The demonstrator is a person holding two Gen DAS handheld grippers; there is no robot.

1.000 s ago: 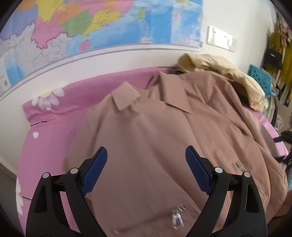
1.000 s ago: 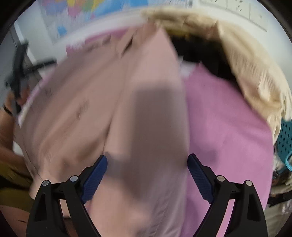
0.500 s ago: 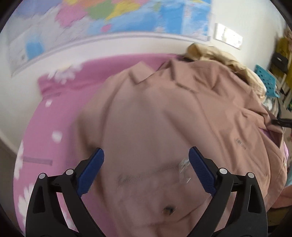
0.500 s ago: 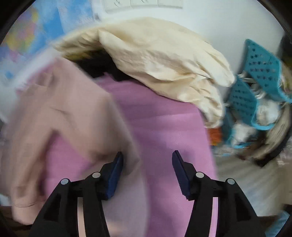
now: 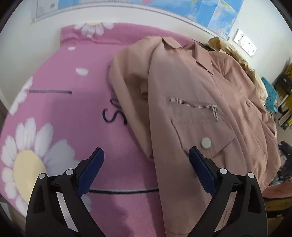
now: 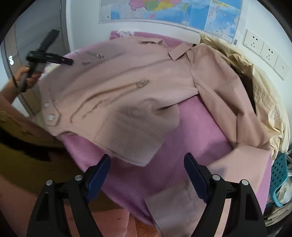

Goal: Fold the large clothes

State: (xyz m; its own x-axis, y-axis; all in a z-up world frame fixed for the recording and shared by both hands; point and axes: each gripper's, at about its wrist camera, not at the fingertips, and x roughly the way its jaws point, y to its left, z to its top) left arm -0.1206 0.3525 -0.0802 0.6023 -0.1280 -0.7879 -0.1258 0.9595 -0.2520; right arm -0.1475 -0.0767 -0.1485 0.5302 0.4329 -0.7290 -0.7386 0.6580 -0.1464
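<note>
A dusty-pink jacket [image 5: 209,113] with metal zips lies front up on a pink daisy blanket [image 5: 60,113]. My left gripper [image 5: 146,156] hovers open over the jacket's left edge, one finger above the blanket, the other above the pocket flap. In the right wrist view the jacket [image 6: 118,85] spreads across the blanket [image 6: 197,131], and one sleeve [image 6: 228,102] runs down the right side. My right gripper [image 6: 147,159] is opening just below the hem corner, with nothing pressed between its pads. A hand [image 6: 27,76] holds the left gripper at the far left.
A cream garment [image 6: 264,94] is heaped at the back right against the wall. A teal basket [image 6: 279,175] stands beside the bed on the right. A map [image 6: 173,12] and wall sockets [image 6: 262,49] are behind. A mustard sleeve [image 6: 21,145] fills the lower left.
The left gripper has slid left and lower, so the jacket now sits to its right. The right gripper swung from the cream garment back to the hem; its jaws narrowed, then widened.
</note>
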